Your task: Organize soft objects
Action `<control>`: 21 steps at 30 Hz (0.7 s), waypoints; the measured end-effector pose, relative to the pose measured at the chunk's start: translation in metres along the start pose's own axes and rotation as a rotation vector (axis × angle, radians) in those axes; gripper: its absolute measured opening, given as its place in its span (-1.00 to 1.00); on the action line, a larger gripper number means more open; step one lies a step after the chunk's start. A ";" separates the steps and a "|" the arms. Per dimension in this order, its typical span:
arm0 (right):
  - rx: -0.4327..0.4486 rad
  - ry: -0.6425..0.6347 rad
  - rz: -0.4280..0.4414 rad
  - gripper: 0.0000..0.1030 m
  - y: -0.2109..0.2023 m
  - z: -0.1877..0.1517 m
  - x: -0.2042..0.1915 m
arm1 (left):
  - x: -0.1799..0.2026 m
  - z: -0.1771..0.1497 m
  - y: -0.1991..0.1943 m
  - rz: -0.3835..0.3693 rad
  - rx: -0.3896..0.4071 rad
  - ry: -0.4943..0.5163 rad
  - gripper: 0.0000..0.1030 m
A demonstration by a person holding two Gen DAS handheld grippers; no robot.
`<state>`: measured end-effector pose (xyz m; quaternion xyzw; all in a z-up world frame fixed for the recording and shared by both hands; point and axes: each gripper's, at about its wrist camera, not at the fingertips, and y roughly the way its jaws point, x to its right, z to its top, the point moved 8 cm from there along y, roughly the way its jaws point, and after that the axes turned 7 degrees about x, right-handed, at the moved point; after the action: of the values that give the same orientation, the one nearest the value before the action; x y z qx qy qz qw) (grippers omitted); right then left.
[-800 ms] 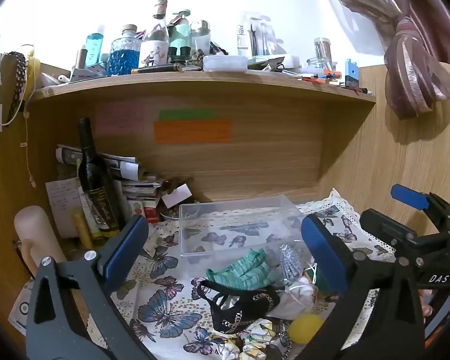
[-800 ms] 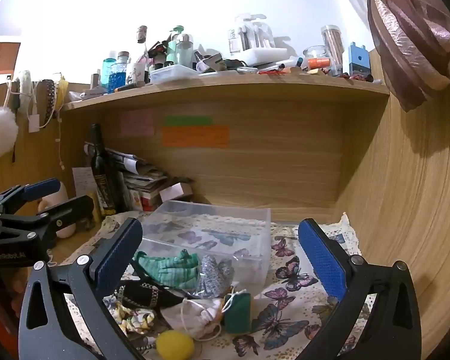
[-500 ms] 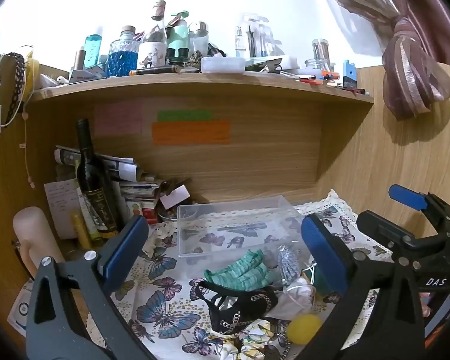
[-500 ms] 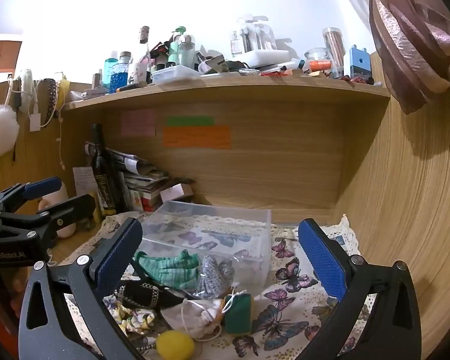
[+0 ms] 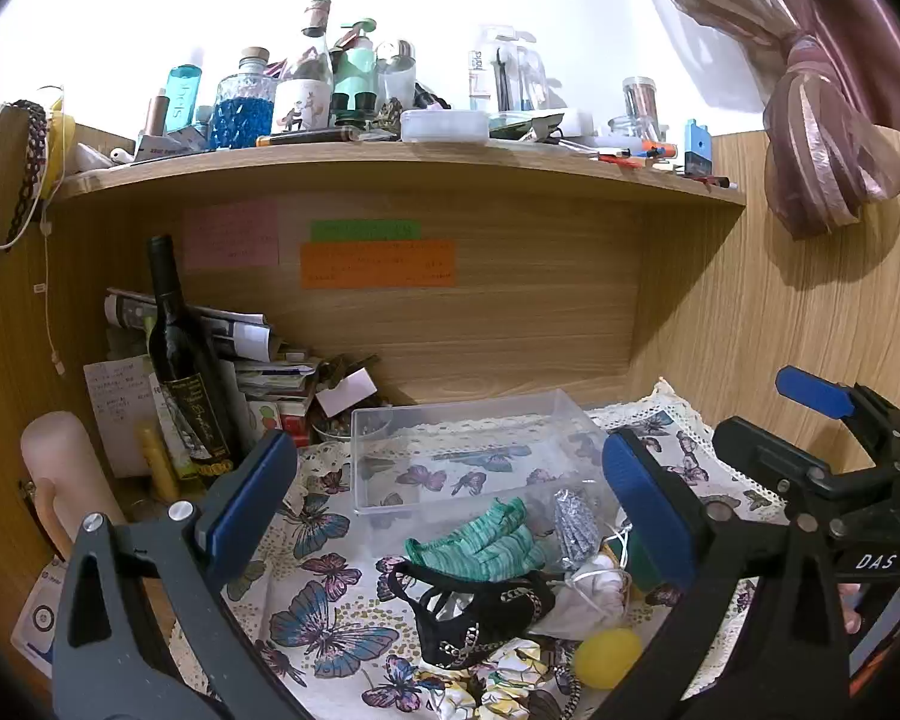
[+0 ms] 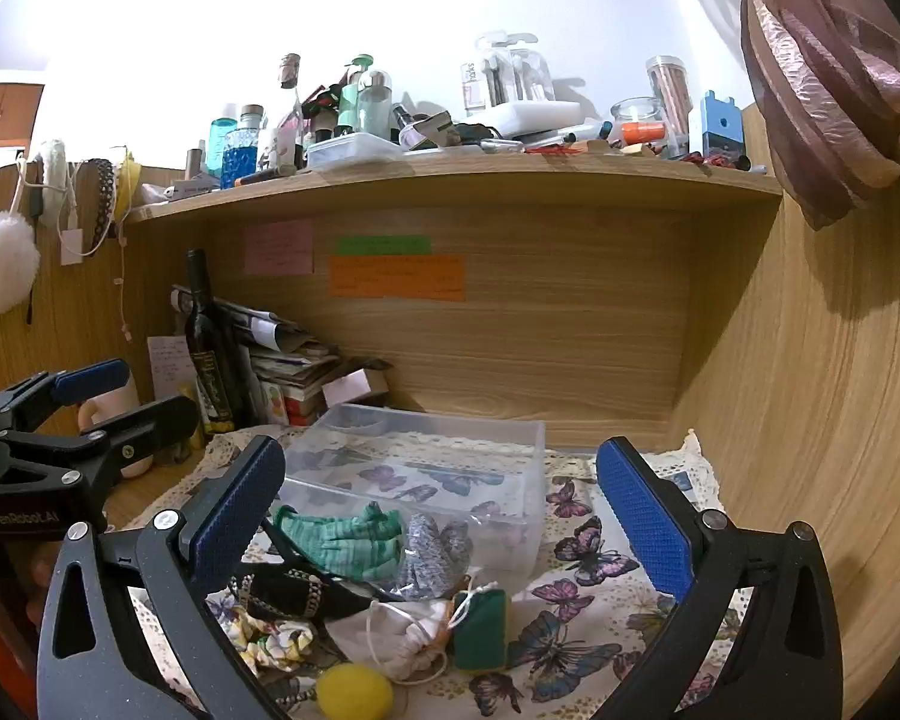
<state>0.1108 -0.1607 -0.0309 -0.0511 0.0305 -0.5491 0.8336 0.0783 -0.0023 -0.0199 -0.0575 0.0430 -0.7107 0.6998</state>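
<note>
A heap of soft things lies on the butterfly cloth (image 5: 306,588) in front of an empty clear plastic box (image 5: 468,444) (image 6: 426,468): a green striped cloth (image 5: 480,546) (image 6: 342,540), a black chain-trimmed piece (image 5: 474,606) (image 6: 288,594), a silver-grey pouch (image 5: 573,525) (image 6: 429,552), a white drawstring bag (image 5: 594,591) (image 6: 402,636), a green sponge (image 6: 480,630), a floral scrunchie (image 5: 510,678) (image 6: 276,642) and a yellow ball (image 5: 606,657) (image 6: 354,690). My left gripper (image 5: 450,504) and right gripper (image 6: 438,516) both hover open above the heap, holding nothing.
A dark wine bottle (image 5: 180,360), stacked papers and small boxes (image 5: 258,372) and a pink cylinder (image 5: 60,474) crowd the back left. A cluttered shelf (image 5: 390,150) overhangs. Wooden walls close the back and right; a tied curtain (image 5: 822,138) hangs upper right.
Both views have shifted only slightly; the heap, the box and both open grippers stand as before.
</note>
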 end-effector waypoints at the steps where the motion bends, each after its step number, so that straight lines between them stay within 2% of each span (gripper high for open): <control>1: 0.000 0.000 0.000 1.00 0.000 0.000 0.000 | 0.000 0.000 0.000 -0.001 0.000 0.001 1.00; 21: 0.003 0.003 -0.001 1.00 0.000 0.001 0.000 | 0.001 -0.001 0.000 0.000 0.013 0.010 1.00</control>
<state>0.1107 -0.1606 -0.0301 -0.0489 0.0308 -0.5495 0.8335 0.0780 -0.0036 -0.0211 -0.0494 0.0421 -0.7113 0.6999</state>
